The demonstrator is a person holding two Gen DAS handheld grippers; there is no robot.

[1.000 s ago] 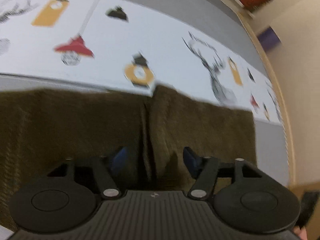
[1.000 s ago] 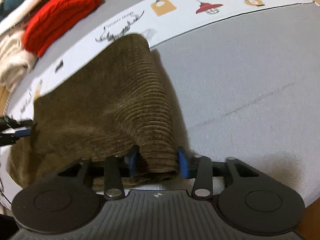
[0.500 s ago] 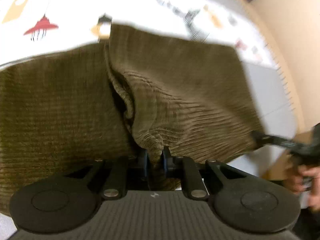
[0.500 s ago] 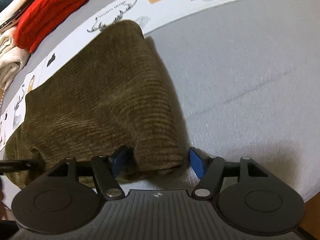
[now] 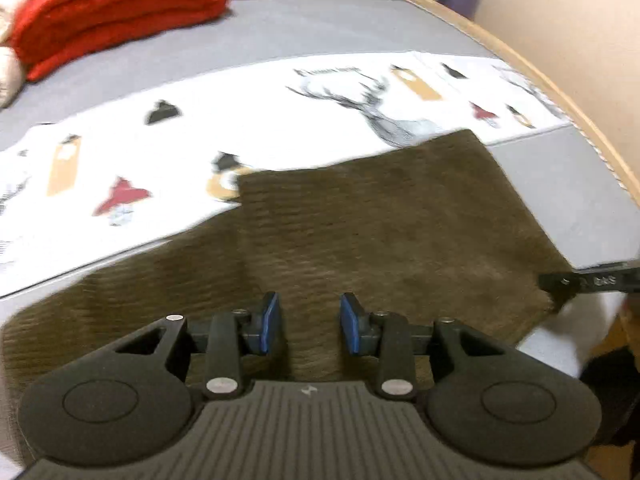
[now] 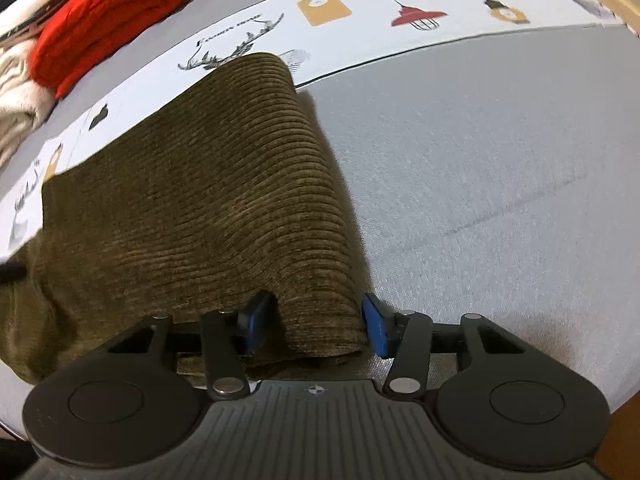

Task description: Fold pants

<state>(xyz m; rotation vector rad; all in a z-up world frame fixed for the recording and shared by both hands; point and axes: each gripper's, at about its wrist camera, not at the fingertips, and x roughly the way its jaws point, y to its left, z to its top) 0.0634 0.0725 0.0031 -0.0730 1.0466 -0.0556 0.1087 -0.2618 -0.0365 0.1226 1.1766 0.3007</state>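
Olive-brown corduroy pants [image 5: 380, 224] lie folded over on the grey bed, partly over a white printed cloth [image 5: 248, 120]. My left gripper [image 5: 308, 326] is open just above the near part of the pants, with nothing between its blue pads. In the right wrist view the pants [image 6: 208, 200] form a rounded fold running away from me. My right gripper [image 6: 316, 326] is open, its pads on either side of the near end of that fold without squeezing it. The right gripper's tip also shows in the left wrist view [image 5: 592, 282] at the pants' right edge.
A folded red blanket [image 5: 116, 4] lies at the back left, and also shows in the right wrist view [image 6: 108, 20], next to cream fabric [image 6: 16, 108]. A wooden bed edge [image 5: 560, 92] and a wall run along the right. Grey mattress [image 6: 480, 184] stretches right of the pants.
My left gripper was shut on a pinch of pants half a second ago; it has let go and opened, and the pants lie flat. My right gripper opened earlier and stays open.
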